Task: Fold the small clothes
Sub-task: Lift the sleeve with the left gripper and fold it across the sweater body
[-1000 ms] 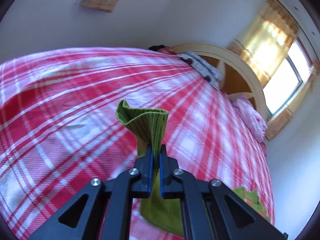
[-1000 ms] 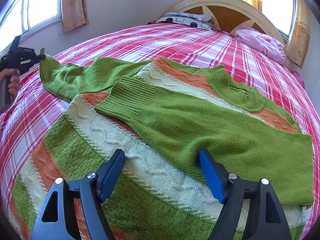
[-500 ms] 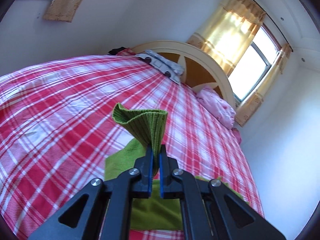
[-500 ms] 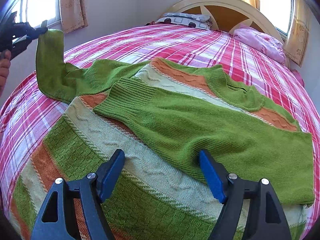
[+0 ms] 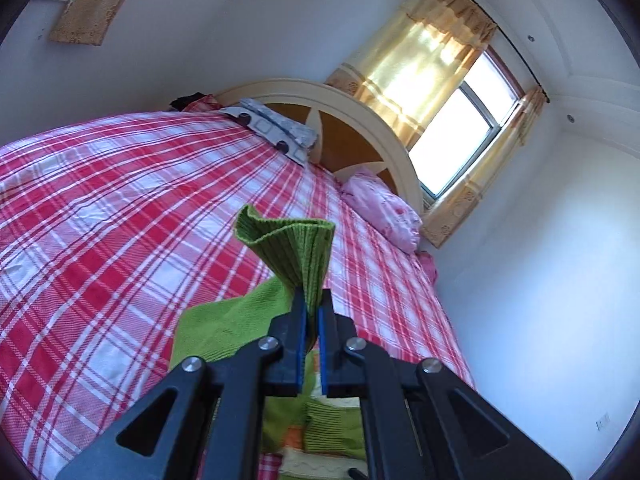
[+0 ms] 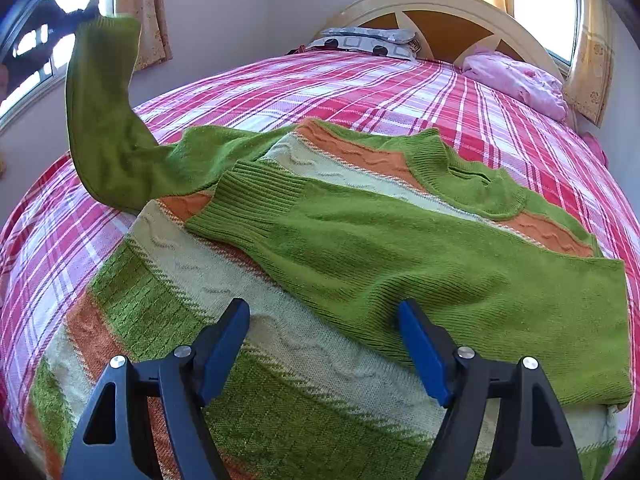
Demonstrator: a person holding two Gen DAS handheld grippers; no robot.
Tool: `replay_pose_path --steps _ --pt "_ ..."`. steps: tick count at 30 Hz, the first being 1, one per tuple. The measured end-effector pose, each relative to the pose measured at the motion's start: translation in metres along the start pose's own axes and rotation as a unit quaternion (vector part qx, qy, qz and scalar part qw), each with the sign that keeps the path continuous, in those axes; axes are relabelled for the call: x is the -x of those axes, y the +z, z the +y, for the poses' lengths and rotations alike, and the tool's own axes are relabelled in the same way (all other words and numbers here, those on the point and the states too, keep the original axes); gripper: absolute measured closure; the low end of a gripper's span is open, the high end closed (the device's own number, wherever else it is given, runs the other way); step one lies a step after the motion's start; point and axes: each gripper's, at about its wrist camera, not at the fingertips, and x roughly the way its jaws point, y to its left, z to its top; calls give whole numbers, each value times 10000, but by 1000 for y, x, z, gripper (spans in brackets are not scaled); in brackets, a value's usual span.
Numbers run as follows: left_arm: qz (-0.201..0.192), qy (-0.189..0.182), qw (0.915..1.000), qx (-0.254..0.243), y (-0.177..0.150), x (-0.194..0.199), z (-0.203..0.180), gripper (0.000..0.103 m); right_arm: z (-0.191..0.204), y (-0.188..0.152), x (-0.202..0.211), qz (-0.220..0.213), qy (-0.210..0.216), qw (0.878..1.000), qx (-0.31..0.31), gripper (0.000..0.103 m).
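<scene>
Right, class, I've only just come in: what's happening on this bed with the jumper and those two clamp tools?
A person is folding a striped green, cream and orange sweater laid out on a red plaid bed. The left gripper is shut on the ribbed cuff of one green sleeve and holds it up off the bed. The other sleeve already lies folded across the body. The right gripper hovers open over the sweater, holding nothing.

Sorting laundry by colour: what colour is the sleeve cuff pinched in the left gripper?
Green, ribbed cuff; clearest in the left wrist view.
</scene>
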Motion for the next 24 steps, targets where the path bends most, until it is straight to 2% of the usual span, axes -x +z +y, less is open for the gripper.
replay_pose_path --steps 6,12,17,24 --pt "14 -150 9996 -228 0 0 -39 98 -7 0 5 -126 21 9997 -196 26" --pt "147 -275 9991 -296 -6 -12 -67 98 -44 2 44 -308 737 9892 -1227 26" --pt "248 -439 9982 -318 -11 -25 -87 98 -59 -9 74 -372 380 9895 -1343 25" --pt "326 -665 9967 -342 -19 -37 -121 98 -56 -45 95 -222 142 9954 -923 25"
